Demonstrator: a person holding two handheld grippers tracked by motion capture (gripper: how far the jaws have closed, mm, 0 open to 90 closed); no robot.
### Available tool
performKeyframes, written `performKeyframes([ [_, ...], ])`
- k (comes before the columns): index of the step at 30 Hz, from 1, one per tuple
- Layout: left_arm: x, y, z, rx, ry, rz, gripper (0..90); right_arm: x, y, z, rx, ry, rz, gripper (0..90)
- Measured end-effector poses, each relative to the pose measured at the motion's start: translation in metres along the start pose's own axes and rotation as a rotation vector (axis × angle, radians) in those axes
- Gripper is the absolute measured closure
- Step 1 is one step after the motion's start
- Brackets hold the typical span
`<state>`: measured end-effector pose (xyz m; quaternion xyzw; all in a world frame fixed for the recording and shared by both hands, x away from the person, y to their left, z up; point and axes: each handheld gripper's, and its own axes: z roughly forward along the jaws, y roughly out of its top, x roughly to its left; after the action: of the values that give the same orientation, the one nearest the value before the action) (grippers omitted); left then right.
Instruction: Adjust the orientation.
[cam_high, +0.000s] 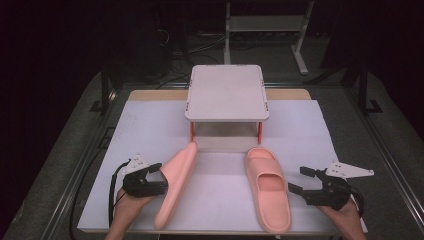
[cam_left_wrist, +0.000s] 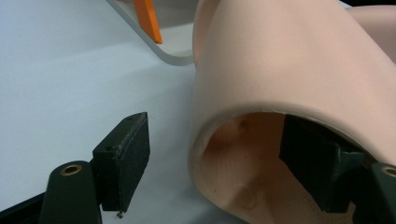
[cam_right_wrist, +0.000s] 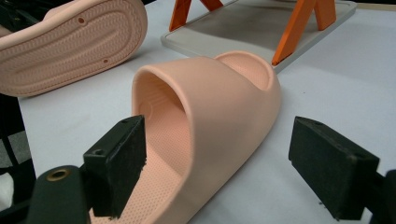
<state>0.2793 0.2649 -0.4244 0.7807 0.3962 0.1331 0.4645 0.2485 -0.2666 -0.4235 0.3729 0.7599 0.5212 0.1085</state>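
Two peach slippers lie on the white table cover. The left slipper (cam_high: 176, 182) is tipped up on its side edge, sole facing right. My left gripper (cam_high: 161, 176) is open at its strap (cam_left_wrist: 280, 60): one jaw reaches inside under the strap, the other stands outside with a gap to the slipper's wall. The right slipper (cam_high: 267, 187) rests flat, toe away from me. My right gripper (cam_high: 298, 180) is open at its right side. In the right gripper view its jaws straddle the strap (cam_right_wrist: 219, 88), one at the footbed opening and one outside, neither touching.
A small stand with a grey top (cam_high: 227, 92), orange legs (cam_right_wrist: 299, 28) and a grey base plate (cam_left_wrist: 173, 56) sits just beyond the slippers' toes. The white cover (cam_high: 310, 130) has bare room at both sides. Dark floor and a metal frame surround the table.
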Motion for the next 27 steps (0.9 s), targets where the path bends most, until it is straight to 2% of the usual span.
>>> performKeyframes([
  [10, -0.004, 0.006, 0.009, -0.003, -0.004, 0.005, 25.2, 0.0, 0.0, 0.0, 0.001, 0.003, 0.002, 18.6],
  [11, -0.004, 0.007, 0.01, 0.006, -0.027, 0.003, 24.5, 0.0, 0.0, 0.0, 0.001, 0.004, 0.002, 18.6],
  [12, -0.007, 0.007, 0.012, 0.002, -0.021, 0.004, 25.4, 0.0, 0.0, 0.0, 0.001, 0.005, 0.002, 18.6],
  [14, -0.01, 0.009, 0.014, 0.003, -0.037, 0.004, 25.4, 0.0, 0.0, 0.0, 0.001, 0.006, 0.001, 18.5],
  [23, -0.026, 0.014, 0.025, 0.03, -0.076, 0.044, 23.8, 0.001, -0.001, 0.001, 0.008, 0.019, 0.005, 18.6],
  [27, -0.032, 0.015, 0.029, 0.052, -0.08, 0.067, 23.4, 0.001, -0.001, 0.002, 0.014, 0.024, 0.004, 18.6],
])
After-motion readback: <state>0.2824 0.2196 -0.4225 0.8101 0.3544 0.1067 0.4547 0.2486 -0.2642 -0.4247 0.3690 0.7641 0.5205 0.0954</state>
